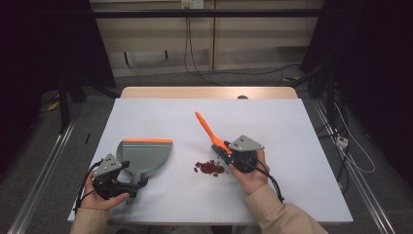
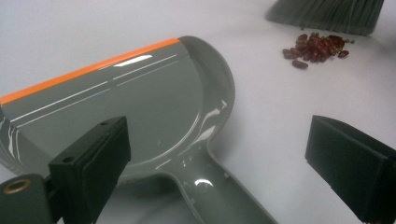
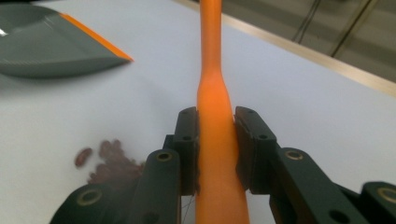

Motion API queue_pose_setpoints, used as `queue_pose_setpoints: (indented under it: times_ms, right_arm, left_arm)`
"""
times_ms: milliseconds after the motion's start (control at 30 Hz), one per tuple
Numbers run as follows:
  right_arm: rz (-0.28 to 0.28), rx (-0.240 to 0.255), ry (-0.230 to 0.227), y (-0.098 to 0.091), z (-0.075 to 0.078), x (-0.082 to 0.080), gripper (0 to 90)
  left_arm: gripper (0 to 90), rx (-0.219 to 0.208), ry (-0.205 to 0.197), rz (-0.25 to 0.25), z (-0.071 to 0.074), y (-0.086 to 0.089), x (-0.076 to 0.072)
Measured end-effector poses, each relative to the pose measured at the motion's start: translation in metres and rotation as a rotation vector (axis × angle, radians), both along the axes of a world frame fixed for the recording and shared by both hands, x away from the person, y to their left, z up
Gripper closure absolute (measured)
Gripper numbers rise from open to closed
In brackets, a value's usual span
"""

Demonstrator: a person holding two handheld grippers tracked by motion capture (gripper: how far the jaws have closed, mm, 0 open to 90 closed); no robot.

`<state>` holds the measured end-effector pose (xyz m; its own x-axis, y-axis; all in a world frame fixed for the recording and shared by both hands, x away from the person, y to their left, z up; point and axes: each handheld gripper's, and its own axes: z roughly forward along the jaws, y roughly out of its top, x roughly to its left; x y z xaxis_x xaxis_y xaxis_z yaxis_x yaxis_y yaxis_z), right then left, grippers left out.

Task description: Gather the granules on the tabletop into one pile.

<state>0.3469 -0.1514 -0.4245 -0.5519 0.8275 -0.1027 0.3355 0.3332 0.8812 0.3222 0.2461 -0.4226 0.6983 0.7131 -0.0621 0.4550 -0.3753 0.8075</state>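
A grey dustpan [image 1: 146, 153] with an orange lip lies flat at the table's front left. My left gripper [image 1: 132, 178] stands open at its handle. In the left gripper view the dustpan [image 2: 140, 102] handle runs between the wide-apart jaws of the left gripper [image 2: 219, 158], with no pad touching it. My right gripper [image 1: 223, 148] is shut on the orange handle of a brush [image 1: 207, 129], which slants up and away; the right gripper [image 3: 215, 135] pads squeeze the brush [image 3: 211, 46] handle from both sides. A small heap of red beans [image 1: 210, 167] lies just left of it, by the grey bristles [image 2: 327, 16].
The white table [image 1: 292, 117] has bare surface at the back and right. The beans [image 2: 315, 45] lie a short way right of the dustpan's side wall. Cables run over the floor behind and to the right of the table.
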Motion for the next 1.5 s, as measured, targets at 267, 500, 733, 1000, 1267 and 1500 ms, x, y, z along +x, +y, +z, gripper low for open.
queue_pose_setpoints:
  times_ms: [267,500,733,1000,1267,1500]
  right_arm:
    - [0.008,0.009,-0.027,0.022,-0.004,-0.008,72.1]
    - [0.013,0.075,-0.031,0.020,-0.002,-0.007,72.2]
    - [0.011,0.116,-0.045,0.007,0.005,-0.007,72.1]
    - [-0.003,0.137,-0.054,-0.008,0.012,-0.008,72.1]
    - [-0.018,0.139,-0.063,-0.022,0.014,-0.009,72.1]
    - [-0.032,0.138,-0.067,-0.032,0.015,-0.010,72.1]
  left_arm:
    - [6.5,0.028,0.018,0.025,-0.003,0.003,-0.005]
    - [6.5,0.033,0.027,0.043,-0.005,0.004,-0.006]
    - [6.6,0.054,0.042,0.065,-0.009,0.005,-0.008]
    - [7.5,0.079,0.069,0.091,-0.015,0.006,-0.008]
    - [14.5,0.095,0.076,0.159,-0.017,0.017,-0.005]
    - [32.9,0.112,0.067,0.131,-0.016,0.022,0.008]
